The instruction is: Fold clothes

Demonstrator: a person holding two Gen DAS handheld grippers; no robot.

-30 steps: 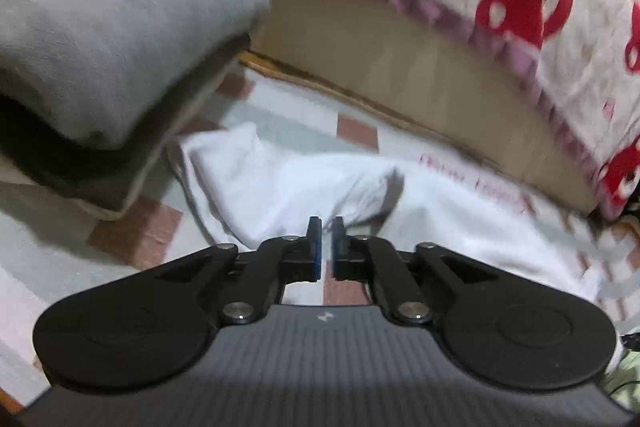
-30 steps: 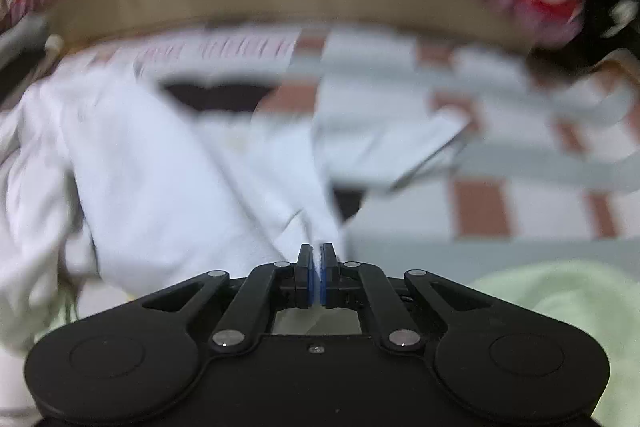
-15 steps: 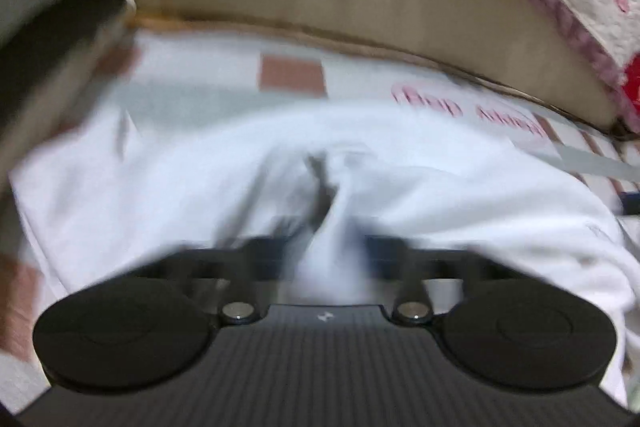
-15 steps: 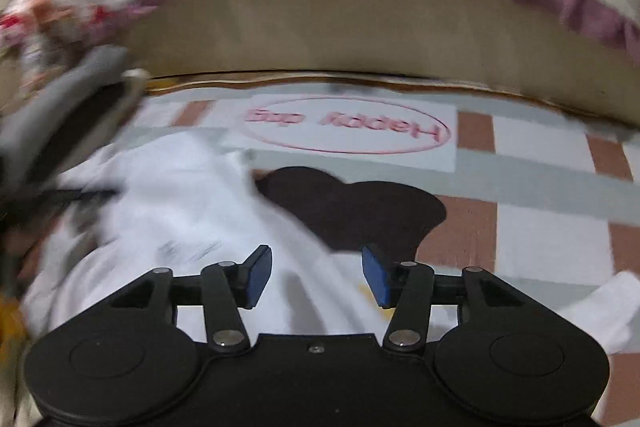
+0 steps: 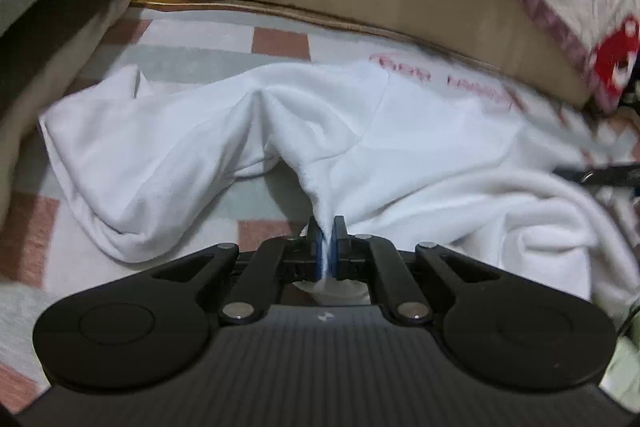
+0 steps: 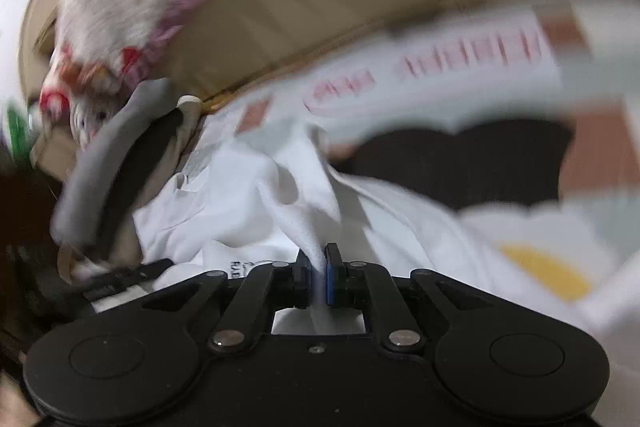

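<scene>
White garment [image 5: 192,147], soft and rumpled, pinched by both tongs [image 5: 327,251] [image 6: 318,277].

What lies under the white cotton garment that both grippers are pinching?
The white cotton garment rests on a checked mat of pale grey and terracotta squares with red lettering and a dark brown patch. What the cloth covers cannot be seen.

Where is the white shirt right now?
The white shirt lies on the checked mat, pinched by both the left gripper and right gripper.
</scene>
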